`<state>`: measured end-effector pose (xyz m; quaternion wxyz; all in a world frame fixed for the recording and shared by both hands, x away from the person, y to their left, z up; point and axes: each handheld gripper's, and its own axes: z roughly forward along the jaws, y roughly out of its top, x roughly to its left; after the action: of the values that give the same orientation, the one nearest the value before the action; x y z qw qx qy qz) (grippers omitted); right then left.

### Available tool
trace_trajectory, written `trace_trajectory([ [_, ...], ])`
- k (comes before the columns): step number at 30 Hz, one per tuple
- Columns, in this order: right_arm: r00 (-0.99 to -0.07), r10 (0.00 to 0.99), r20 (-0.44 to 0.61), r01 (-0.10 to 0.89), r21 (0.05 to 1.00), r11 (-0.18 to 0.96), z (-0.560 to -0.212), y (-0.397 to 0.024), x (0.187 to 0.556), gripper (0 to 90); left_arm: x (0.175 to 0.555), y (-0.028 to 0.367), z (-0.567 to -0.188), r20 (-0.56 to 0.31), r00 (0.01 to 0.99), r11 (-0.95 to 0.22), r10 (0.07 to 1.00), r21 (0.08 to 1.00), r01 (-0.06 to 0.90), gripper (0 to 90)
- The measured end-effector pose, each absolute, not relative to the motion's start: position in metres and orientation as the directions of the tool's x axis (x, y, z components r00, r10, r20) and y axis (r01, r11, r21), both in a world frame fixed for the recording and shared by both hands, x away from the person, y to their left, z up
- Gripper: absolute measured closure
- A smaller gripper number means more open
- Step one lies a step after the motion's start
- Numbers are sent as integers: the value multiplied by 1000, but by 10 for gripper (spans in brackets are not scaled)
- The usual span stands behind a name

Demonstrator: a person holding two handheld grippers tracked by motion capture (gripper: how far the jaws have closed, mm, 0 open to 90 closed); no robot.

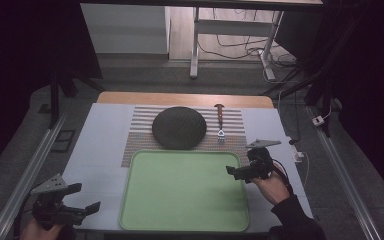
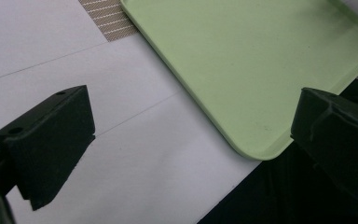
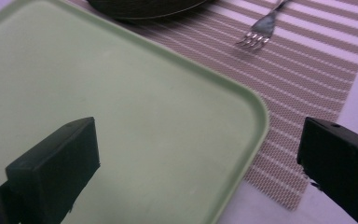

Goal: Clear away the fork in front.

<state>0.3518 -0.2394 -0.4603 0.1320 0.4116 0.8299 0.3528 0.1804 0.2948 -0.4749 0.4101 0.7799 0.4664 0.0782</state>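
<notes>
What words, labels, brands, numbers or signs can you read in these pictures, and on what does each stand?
None can be read: the green tray, the dark round plate, the fork, the striped placemat, the left gripper and the right gripper bear no legible text.

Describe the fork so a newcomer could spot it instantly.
Start at the green tray in the middle of the table. Beyond it lies a striped mat with a dark round plate. The fork lies right of the plate, the only slim metal piece, tines toward the tray.
</notes>
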Motion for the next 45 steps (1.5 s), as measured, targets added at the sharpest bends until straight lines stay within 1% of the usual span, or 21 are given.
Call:
trace_trajectory([
  [4, -610, 791, 40, 585, 696, 416, -462, -237, 364, 0, 181, 295, -475, -267, 552, -224, 790, 712, 666, 0],
  [16, -592, 804, -58, 598, 637, 486, -472, -228, 403, 0, 181, 296, -475, -271, 554, -224, 787, 711, 667, 0],
  [17, -589, 803, -89, 591, 631, 503, -474, -225, 408, 0, 181, 296, -475, -271, 554, -224, 787, 711, 667, 0],
  [18, -589, 803, -89, 591, 631, 503, -474, -225, 408, 0, 181, 296, -475, -271, 554, -225, 787, 711, 667, 0],
  [19, -588, 800, -119, 582, 624, 521, -475, -223, 415, 0, 181, 296, -475, -272, 554, -224, 787, 710, 667, 0],
  [23, -585, 796, -157, 575, 612, 543, -477, -219, 423, 0, 181, 296, -475, -277, 552, -220, 786, 709, 670, 0],
  [24, -583, 791, -186, 569, 601, 561, -480, -216, 429, 0, 181, 296, -475, -277, 552, -220, 786, 709, 670, 0],
  [29, -596, 748, -292, 525, 564, 638, -486, -203, 438, 0, 181, 296, -476, -280, 551, -218, 786, 709, 671, 0],
  [32, -598, 709, -374, 490, 530, 692, -490, -193, 442, 16, 182, 297, -476, -282, 552, -217, 785, 709, 671, 0],
  [33, -598, 709, -374, 490, 530, 692, -490, -193, 442, 16, 182, 297, -476, -285, 548, -213, 786, 709, 673, 0],
  [36, -600, 649, -467, 441, 484, 756, -494, -181, 445, 78, 182, 297, -476, -286, 547, -210, 787, 709, 673, 0],
  [37, -616, 620, -486, 426, 457, 781, -495, -179, 446, 99, 182, 297, -476, -286, 546, -210, 787, 708, 674, 0],
  [39, -618, 565, -547, 381, 420, 824, -498, -175, 447, 144, 182, 297, -476, -286, 545, -209, 788, 709, 674, 0],
  [43, -637, 462, -617, 319, 335, 887, -504, -164, 446, 282, 182, 297, -476, -287, 542, -206, 790, 708, 676, 0],
  [45, -643, 414, -644, 288, 298, 910, -507, -159, 446, 369, 182, 298, -476, -289, 540, -204, 790, 708, 677, 0],
])
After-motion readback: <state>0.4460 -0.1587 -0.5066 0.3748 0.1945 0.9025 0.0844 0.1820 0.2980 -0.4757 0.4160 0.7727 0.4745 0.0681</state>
